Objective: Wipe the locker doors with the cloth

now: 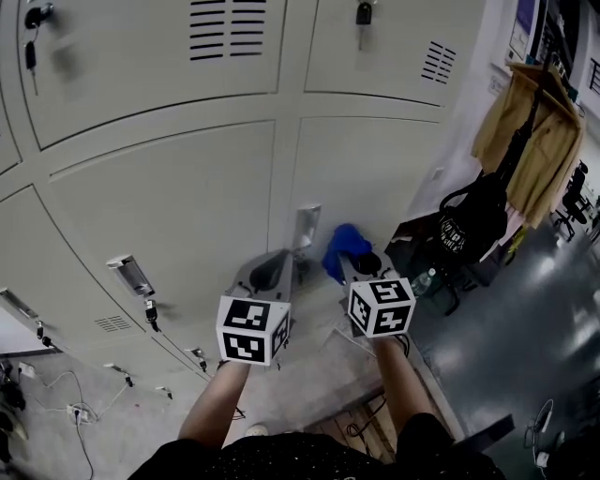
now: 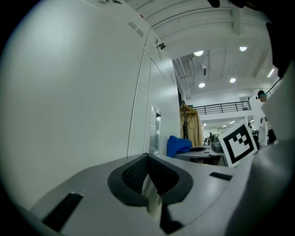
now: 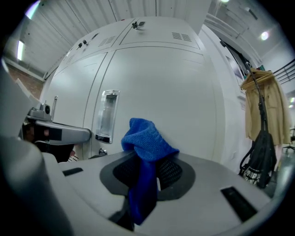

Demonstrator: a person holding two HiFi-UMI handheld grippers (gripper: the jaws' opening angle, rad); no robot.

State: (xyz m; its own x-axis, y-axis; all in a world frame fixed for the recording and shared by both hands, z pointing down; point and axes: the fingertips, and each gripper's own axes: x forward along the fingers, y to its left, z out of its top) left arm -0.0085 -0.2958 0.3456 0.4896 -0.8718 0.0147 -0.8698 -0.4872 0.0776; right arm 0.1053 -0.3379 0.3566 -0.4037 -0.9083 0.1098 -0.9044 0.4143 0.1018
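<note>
Right tongs (image 3: 148,171) clenched on blue cloth (image 3: 146,138), bunched end up near locker door (image 3: 184,92); contact unclear. Left tongs (image 2: 148,160) closed, empty, close by door. Cloth likely soft, light, floppy: best pinched at fold, loose wad left free for wiping. Recessed handle (image 3: 107,115) in wiping path; coat (image 3: 260,110), bag (image 1: 469,225) well off right.

We find no legible text. White print on the black bag (image 1: 466,225), just below the tan coat (image 1: 536,141), is too blurred. Wall poster (image 1: 521,26) above the coat: too small. Cubes on left gripper (image 1: 277,265) and right gripper (image 1: 354,262): square marker patterns only.
</note>
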